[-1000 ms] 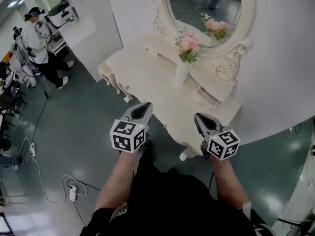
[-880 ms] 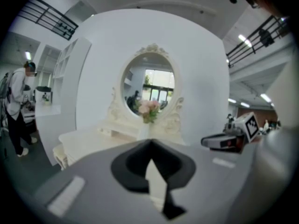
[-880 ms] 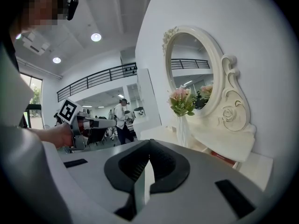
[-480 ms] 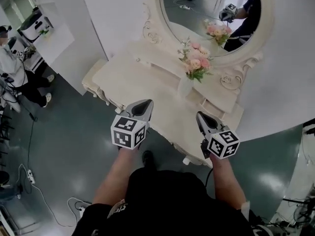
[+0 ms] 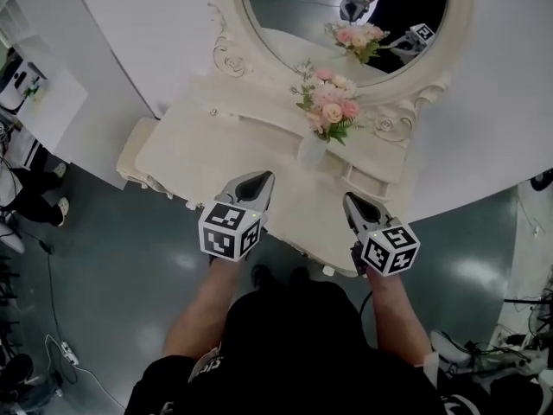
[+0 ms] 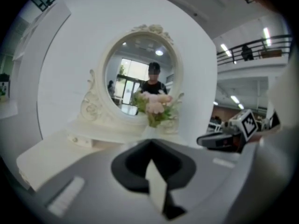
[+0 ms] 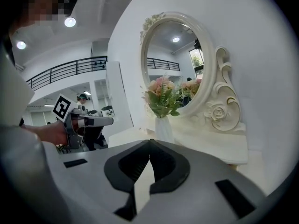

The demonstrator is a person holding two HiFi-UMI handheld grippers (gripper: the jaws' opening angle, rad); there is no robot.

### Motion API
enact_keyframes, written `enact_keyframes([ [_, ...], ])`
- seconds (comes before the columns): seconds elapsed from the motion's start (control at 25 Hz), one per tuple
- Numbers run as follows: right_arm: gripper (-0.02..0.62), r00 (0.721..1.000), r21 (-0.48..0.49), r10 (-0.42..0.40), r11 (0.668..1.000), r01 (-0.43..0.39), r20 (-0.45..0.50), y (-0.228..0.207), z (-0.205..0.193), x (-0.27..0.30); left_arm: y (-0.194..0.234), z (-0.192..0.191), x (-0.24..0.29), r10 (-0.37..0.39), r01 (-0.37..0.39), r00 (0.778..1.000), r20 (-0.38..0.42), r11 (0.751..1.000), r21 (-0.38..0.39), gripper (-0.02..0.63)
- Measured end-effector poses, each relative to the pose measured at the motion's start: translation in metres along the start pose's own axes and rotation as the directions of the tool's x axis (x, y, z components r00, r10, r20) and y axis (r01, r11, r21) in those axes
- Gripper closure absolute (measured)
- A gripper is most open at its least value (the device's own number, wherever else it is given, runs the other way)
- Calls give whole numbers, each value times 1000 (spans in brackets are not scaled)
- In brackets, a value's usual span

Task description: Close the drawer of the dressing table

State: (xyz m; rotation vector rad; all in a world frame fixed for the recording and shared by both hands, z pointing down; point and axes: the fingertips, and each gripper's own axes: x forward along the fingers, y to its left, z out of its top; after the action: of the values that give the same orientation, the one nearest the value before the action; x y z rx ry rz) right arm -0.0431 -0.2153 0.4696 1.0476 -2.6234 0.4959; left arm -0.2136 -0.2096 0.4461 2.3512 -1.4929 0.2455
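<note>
The cream dressing table (image 5: 216, 158) stands against the white wall under its oval mirror (image 5: 346, 15). A small drawer (image 5: 366, 178) under the raised shelf at the right sticks out a little. My left gripper (image 5: 258, 179) hovers over the table's front edge, shut and empty, and points at the mirror (image 6: 140, 85). My right gripper (image 5: 351, 201) is also shut and empty, and hangs over the front right corner, short of the drawer. In the left gripper view the left gripper (image 6: 150, 143) sees the right one (image 6: 224, 140) beside it. The right gripper (image 7: 149, 143) faces the vase (image 7: 163, 127).
A white vase of pink flowers (image 5: 321, 115) stands mid-table in front of the shelf. Carved scrolls (image 5: 393, 126) flank the mirror. The floor (image 5: 104, 258) is grey-green, with cables (image 5: 60, 344) at the left. Another person's legs (image 5: 30, 201) show at the far left.
The view has swung round to face the table squarely. Both grippers have moved in over its front edge, and the mirror now reflects them. The jaws look unchanged.
</note>
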Motion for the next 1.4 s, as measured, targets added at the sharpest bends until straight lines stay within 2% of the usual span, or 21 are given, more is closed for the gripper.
enact_keyframes([
  [0.2,598,998,43,-62,997,61,5,-31,-7,-16,-21,2,28,-53,53,998,-27,999,-10,597],
  [0.36,571,995,87,-96,992,97,-6,-58,-21,-29,-45,8,50,-78,80,995,-54,996,36,597],
  [0.64,538,995,137,-99,986,98,-4,-83,-41,-40,-85,8,77,-103,107,991,-85,993,50,597],
  [0.88,508,993,167,-95,980,105,-64,-92,-67,-40,-100,-4,102,-119,124,986,-116,992,33,597],
  [1.16,503,966,203,-215,949,241,-145,-118,-96,-27,-103,-25,131,-169,177,972,-164,983,36,597],
  [1.4,474,948,232,-243,929,289,-205,-126,-114,-9,-106,-40,150,-223,232,954,-199,972,24,597],
])
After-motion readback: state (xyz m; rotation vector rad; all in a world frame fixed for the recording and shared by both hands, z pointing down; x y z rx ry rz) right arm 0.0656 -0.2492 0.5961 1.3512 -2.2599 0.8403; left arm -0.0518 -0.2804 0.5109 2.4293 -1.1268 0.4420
